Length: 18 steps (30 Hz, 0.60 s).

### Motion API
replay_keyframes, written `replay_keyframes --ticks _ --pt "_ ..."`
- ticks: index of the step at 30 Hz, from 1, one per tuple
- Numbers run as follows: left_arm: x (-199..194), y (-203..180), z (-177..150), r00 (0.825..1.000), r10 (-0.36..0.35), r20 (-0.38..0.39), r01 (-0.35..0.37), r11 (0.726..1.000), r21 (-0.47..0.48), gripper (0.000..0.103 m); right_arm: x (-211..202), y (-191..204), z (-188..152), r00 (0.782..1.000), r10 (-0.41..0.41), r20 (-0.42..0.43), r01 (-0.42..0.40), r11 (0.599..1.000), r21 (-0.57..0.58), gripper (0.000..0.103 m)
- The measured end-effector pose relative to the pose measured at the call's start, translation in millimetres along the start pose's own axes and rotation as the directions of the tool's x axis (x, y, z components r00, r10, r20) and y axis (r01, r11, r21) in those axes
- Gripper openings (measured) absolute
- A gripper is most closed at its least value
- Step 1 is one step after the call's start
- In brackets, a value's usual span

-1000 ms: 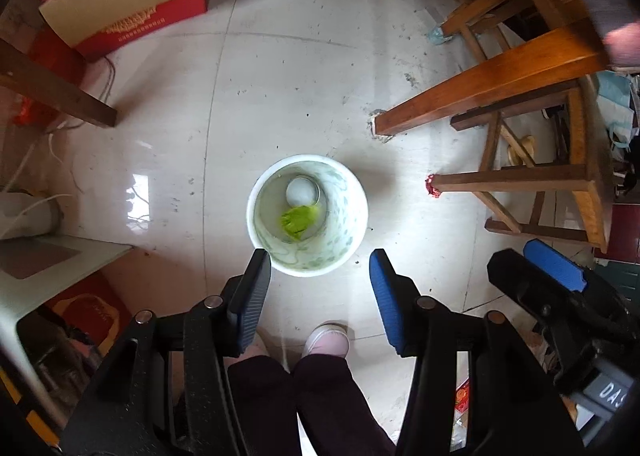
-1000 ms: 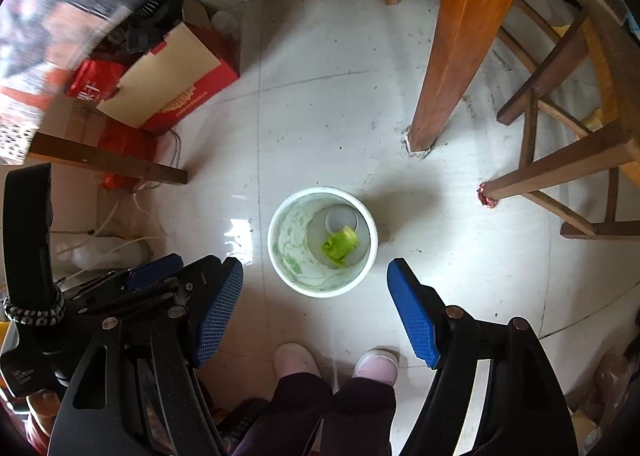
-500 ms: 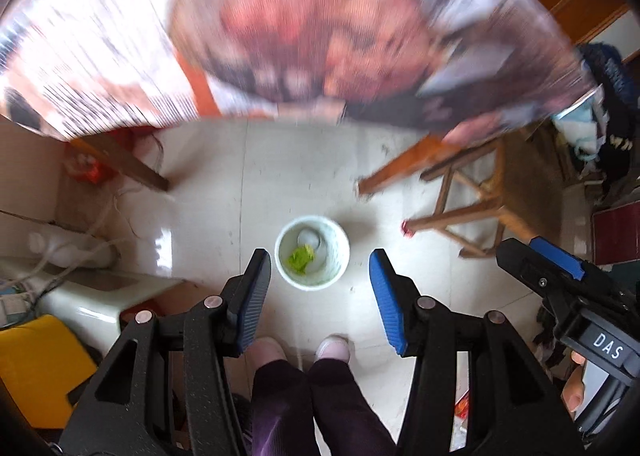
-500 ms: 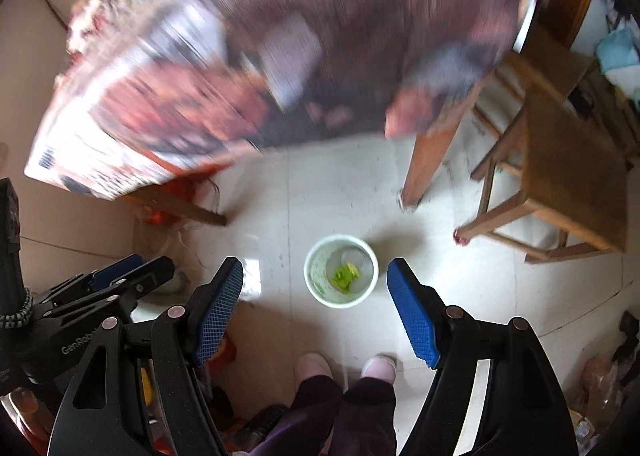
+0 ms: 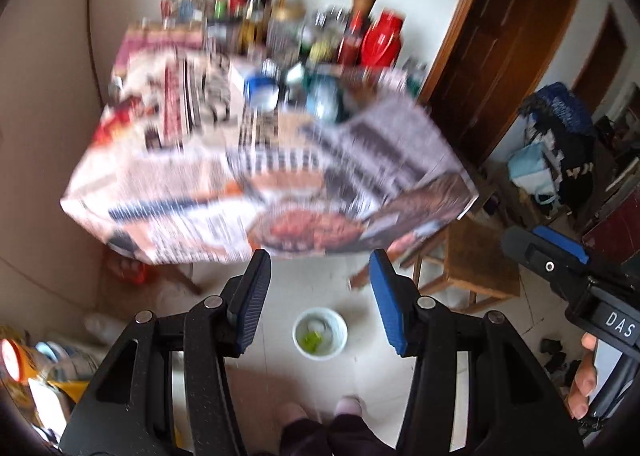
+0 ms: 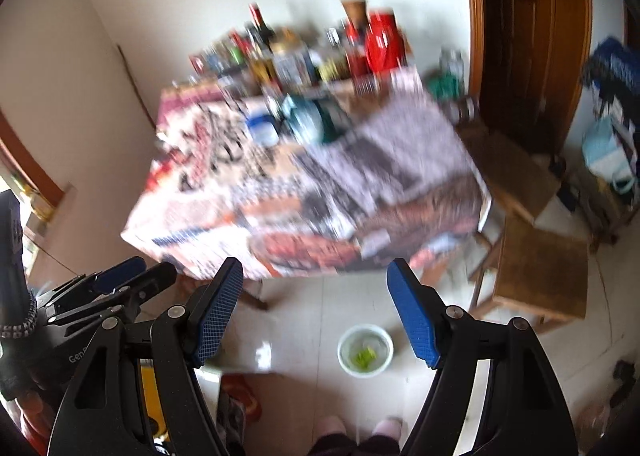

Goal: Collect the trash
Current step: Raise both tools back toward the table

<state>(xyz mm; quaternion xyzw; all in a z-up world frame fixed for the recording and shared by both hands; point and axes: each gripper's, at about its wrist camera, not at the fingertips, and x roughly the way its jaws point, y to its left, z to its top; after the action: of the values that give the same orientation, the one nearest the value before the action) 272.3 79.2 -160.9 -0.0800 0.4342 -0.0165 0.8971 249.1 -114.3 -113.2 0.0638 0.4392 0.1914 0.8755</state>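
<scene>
A white trash bin (image 5: pixel 320 333) stands on the tiled floor far below, with a green scrap (image 5: pixel 311 341) and a pale round piece inside. It also shows in the right wrist view (image 6: pixel 365 350). My left gripper (image 5: pixel 318 296) is open and empty, high above the bin. My right gripper (image 6: pixel 314 308) is open and empty, also high above the floor. A table (image 5: pixel 272 184) covered in printed newspaper fills the middle of both views, blurred by motion.
Bottles, jars and a red container (image 5: pixel 382 42) crowd the table's far side. A wooden stool (image 5: pixel 476 260) stands right of the table, and shows in the right view (image 6: pixel 540 272). A brown door (image 5: pixel 500 36) is behind. My feet (image 5: pixel 316 412) are below.
Both grippers have risen far above the bin and tilted up. The bin has shrunk in view, and the table top with its bottles has come into sight. Both grippers stay open.
</scene>
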Motion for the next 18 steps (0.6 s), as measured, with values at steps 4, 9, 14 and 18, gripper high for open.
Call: replay_keyframes --ticks 4,9,14,18 --pt "-51 -1 13 0.995 -0.009 0.103 0.005 0.999 0.039 0.052 -43 24 14 0.994 0.004 0.11 0.001 0.999 -0.04 0.072" --pt "-104 5 22 0.973 -0.026 0.23 0.02 0.999 0.028 0.081 -88 44 21 0.965 -0.008 0.263 0.028 0.997 -0.07 0.087" --pt "-124 12 33 0.954 -0.05 0.295 0.048 0.999 0.014 0.094 -107 47 25 0.92 -0.065 0.386 0.103 0.992 -0.079 0.101" --pt "-122 12 45 0.952 -0.04 0.304 0.039 0.999 0.008 0.095 -106 42 32 0.903 -0.107 0.417 0.15 0.986 -0.073 0.103"
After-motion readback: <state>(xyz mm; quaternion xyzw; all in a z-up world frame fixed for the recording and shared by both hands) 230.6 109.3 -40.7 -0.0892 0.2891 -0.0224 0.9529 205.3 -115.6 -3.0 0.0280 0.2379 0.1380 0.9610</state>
